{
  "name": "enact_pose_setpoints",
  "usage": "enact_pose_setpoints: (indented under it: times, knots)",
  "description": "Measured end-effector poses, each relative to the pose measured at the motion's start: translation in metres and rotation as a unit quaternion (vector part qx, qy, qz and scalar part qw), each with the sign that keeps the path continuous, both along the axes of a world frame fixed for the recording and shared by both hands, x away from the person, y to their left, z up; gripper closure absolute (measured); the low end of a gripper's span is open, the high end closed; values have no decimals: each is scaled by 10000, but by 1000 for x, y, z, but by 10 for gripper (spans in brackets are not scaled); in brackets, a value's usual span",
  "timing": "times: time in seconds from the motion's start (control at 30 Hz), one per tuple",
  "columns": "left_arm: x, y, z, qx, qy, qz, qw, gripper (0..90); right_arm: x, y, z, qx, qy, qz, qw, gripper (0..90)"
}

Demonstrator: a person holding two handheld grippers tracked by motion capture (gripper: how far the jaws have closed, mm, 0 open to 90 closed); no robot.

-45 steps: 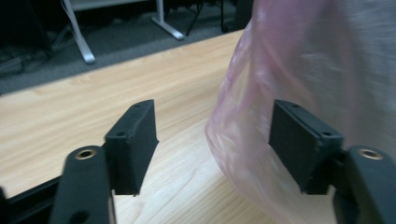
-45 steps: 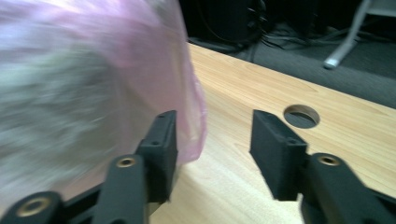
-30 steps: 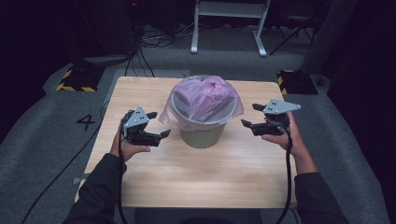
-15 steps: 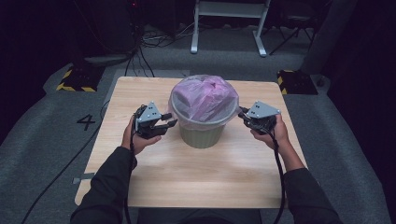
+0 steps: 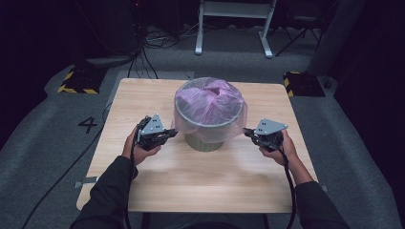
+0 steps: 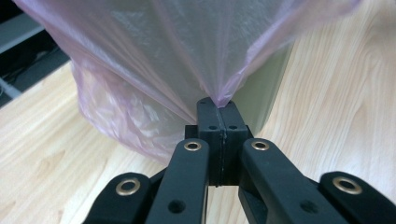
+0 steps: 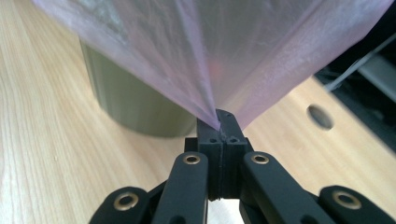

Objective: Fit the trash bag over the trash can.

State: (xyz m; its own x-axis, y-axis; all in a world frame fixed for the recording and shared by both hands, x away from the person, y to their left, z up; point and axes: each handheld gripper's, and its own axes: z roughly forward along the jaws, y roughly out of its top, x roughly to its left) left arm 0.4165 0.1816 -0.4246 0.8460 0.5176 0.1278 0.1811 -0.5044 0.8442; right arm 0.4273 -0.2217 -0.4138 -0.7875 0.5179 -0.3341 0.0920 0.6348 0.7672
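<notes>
A grey-green bin (image 5: 205,141) stands mid-table, lined with a thin pink plastic bag (image 5: 210,107) whose skirt hangs over the rim. My left gripper (image 5: 171,134) is at the bin's left side, shut on a pinch of the bag's hem (image 6: 219,99), which is pulled taut into a point. My right gripper (image 5: 247,131) is at the bin's right side, likewise shut on the bag's hem (image 7: 212,114). The bin wall (image 7: 135,105) shows behind the stretched film, and also in the left gripper view as the bin wall (image 6: 266,88).
The wooden table (image 5: 200,176) has open room in front of the bin. A round cable hole (image 7: 320,116) sits in the tabletop near the right gripper. Cables and a white stand (image 5: 234,19) are on the floor beyond the table.
Both grippers moved inward from beside the bin to its sides and closed on the bag's hanging edge.
</notes>
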Motion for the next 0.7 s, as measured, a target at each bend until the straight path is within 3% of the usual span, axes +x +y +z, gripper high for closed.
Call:
enact_pose_setpoints:
  times: [0.1,0.13,0.2,0.27,0.53,0.7]
  knots:
    - [1,-3,-12,298,131,-7,9995,900,5,0,-12,-88,234,-46,9997,900]
    - [3,-3,-18,334,209,-10,9992,900,10,0,-20,-111,414,-111,9990,900]
    - [3,-3,-22,360,234,49,9991,900,11,-1,-22,-106,470,-136,9987,900]
    - [7,-2,-31,525,282,145,9981,900,21,-3,-33,-29,778,-238,9967,900]
    - [14,-1,-48,390,509,353,9973,900,43,-8,-51,98,1238,-481,9911,899]
    - [17,-3,-53,494,543,378,9966,900,50,-6,-59,76,1377,-529,9890,897]
